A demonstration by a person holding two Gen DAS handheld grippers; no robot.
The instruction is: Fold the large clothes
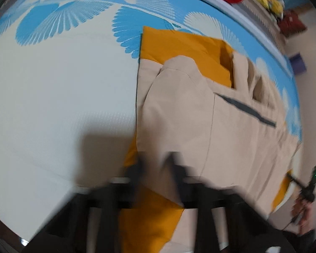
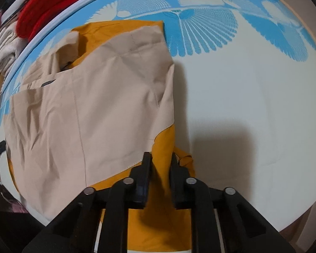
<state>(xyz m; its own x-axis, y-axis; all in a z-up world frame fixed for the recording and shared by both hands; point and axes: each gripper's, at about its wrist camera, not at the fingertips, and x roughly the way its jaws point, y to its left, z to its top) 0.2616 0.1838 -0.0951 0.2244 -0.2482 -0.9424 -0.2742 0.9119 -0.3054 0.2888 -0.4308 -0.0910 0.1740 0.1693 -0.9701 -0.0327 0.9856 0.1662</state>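
Evidently both tongs pinch the near hem of the tan-and-mustard garment (image 2: 90, 109), which lies flat on the blue-and-white patterned bed (image 2: 252, 88): the right tongs (image 2: 161, 160) clamp its mustard corner, the left tongs (image 1: 155, 162) its opposite corner, probably to carry that edge over. Red clothing (image 2: 52, 2) sits beyond the bed; nothing blocks the fold.
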